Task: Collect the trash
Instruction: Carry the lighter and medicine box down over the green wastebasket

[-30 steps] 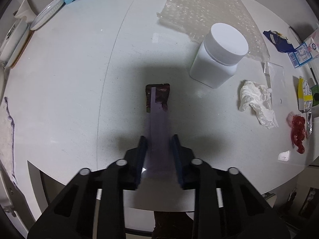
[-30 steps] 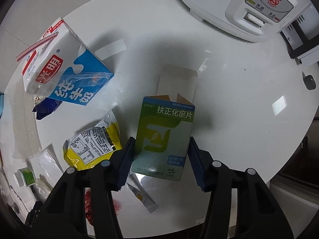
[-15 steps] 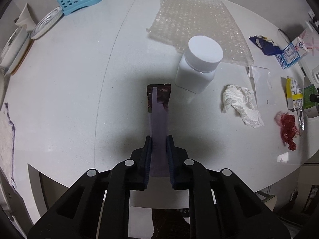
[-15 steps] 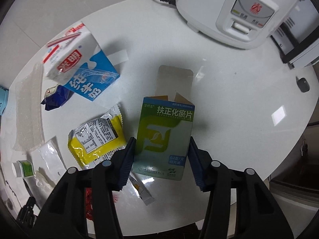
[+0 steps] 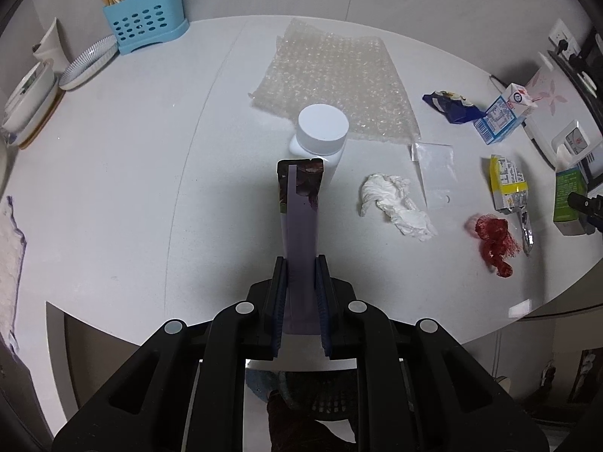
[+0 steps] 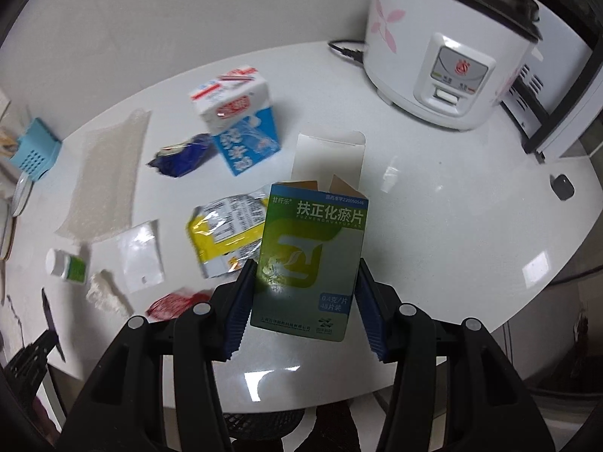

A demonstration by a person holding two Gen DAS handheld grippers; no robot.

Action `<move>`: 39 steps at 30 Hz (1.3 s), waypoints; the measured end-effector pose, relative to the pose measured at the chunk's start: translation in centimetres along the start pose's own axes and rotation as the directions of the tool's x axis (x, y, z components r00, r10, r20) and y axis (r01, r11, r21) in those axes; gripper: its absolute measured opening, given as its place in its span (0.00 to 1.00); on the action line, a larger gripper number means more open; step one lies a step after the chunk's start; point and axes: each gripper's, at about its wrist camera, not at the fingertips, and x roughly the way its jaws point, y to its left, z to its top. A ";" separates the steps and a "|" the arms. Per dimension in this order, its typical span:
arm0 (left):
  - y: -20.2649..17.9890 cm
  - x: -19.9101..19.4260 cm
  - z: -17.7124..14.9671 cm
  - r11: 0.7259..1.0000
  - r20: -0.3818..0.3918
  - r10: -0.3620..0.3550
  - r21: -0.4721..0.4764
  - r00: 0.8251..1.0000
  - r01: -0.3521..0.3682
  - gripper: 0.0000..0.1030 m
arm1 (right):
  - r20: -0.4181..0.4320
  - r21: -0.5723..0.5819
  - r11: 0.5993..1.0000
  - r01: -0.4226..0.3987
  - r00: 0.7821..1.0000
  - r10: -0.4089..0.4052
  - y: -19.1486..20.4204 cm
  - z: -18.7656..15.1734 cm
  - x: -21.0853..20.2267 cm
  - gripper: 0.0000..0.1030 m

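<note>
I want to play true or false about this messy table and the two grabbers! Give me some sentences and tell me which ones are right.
1. The left gripper has its fingers shut on a long purple wrapper. True.
2. The right gripper holds a milk carton. False: it holds a green medicine box; the blue and white milk carton stands on the table.
3. The white jar has its lid on. True.
4. The crumpled white tissue is inside the blue holder. False: it lies on the table, near the red net; the blue holder holds utensils.
5. The rice cooker is plain black. False: it is white with pink flowers.
</note>
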 end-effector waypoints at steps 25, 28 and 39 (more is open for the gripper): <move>-3.5 -4.0 -10.3 0.988 0.053 -0.074 0.142 0.996 0.066 0.14 | 0.041 -0.451 0.848 -0.279 0.943 0.331 6.9 -16.1 -7.8 0.48; -3.2 -3.3 -12.0 0.988 0.023 -0.088 0.131 0.996 0.084 0.14 | -0.002 -0.506 0.805 -0.311 0.933 0.359 7.9 -19.0 -7.4 0.48; -2.4 2.3 -17.0 0.989 -0.094 -0.089 0.108 0.992 0.099 0.14 | -0.126 -0.615 0.729 -0.300 0.951 0.284 9.8 -26.0 -1.3 0.48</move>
